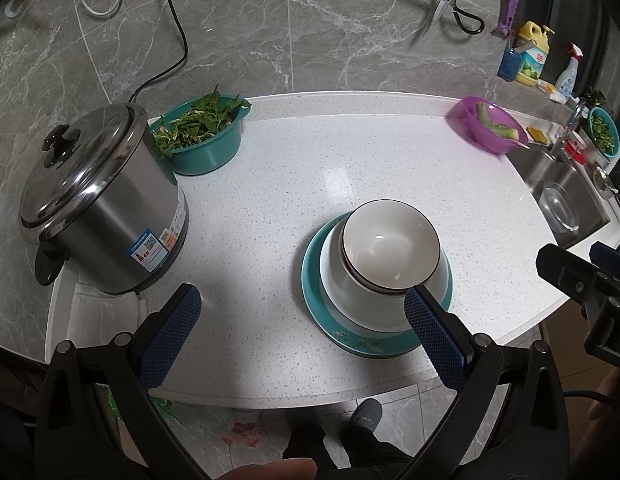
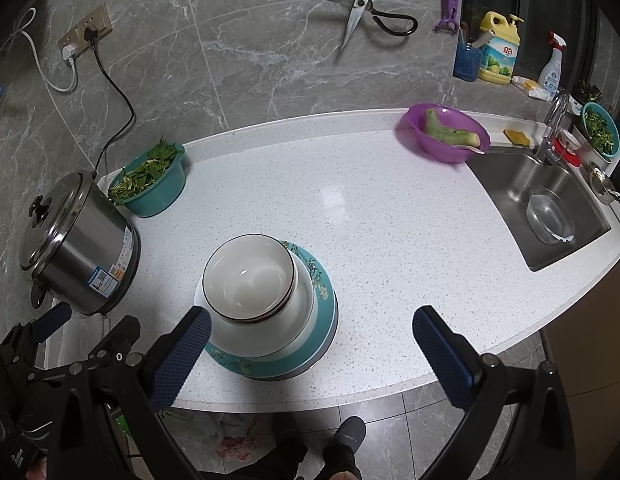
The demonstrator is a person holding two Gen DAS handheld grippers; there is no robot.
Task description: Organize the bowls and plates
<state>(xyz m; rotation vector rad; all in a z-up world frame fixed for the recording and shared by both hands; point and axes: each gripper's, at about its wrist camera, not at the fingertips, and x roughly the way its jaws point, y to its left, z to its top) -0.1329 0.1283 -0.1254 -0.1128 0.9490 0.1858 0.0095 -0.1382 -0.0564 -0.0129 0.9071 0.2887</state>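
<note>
A stack stands near the front edge of the white counter [image 1: 310, 168]: a teal flowered plate [image 1: 350, 342] at the bottom, a larger white bowl [image 1: 350, 304] on it, and a dark-rimmed white bowl [image 1: 390, 244] nested on top. The right wrist view shows the same teal plate [image 2: 270, 364], white bowl [image 2: 270, 332] and top bowl [image 2: 250, 276]. My left gripper [image 1: 302, 300] is open, its right finger just in front of the stack. My right gripper [image 2: 310, 320] is open too, its left finger close to the stack's near left side. Neither holds anything.
A steel rice cooker [image 1: 98, 208] stands at the left with a teal basin of greens [image 1: 202, 136] behind it. A purple bowl [image 2: 446, 132] sits at the back right beside the sink [image 2: 546, 208], which holds a clear bowl. Scissors hang on the wall. A foot is on the floor below.
</note>
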